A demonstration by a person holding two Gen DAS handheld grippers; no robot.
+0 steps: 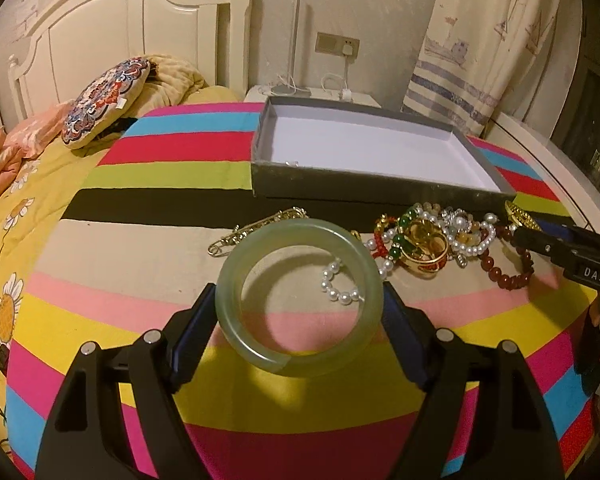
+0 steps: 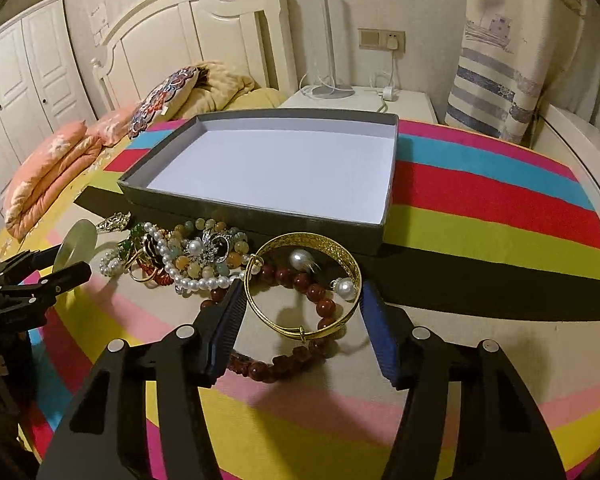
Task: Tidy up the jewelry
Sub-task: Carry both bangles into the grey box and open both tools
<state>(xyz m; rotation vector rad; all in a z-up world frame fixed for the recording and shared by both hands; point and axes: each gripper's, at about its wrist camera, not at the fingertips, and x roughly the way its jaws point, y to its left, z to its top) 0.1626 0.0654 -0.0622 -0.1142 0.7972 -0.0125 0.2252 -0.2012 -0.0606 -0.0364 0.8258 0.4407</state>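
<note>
Between our left gripper's [image 1: 300, 300] blue pads sits the pale green jade bangle [image 1: 300, 298], pinched across its width and, to our eye, lifted a little above the striped cloth [image 1: 148, 264]. Our right gripper [image 2: 302, 312] brackets the gold bangle [image 2: 304, 284], its left pad against the rim; whether the right pad touches we cannot tell, so we call that grip unconfirmed. That bangle lies on a strand of dark red beads [image 2: 312, 300], with a pearl earring [image 2: 302, 260] inside its ring, and we would lift slowly and straight up so neither is dragged along. Both tools point steeply down and forward toward the pile, wrists level, the left one showing at the edge of the right camera's view with the green ring edge-on in its jaws. Farther out lies the tangle of pearls, green beads and a brooch [image 2: 188, 256], and in the left view a gold pin [image 1: 256, 228] beyond the bangle. Behind it all stands the shallow grey box [image 1: 380, 192], white inside and nearly bare, where we judge each piece should be set down flat, well apart.
</note>
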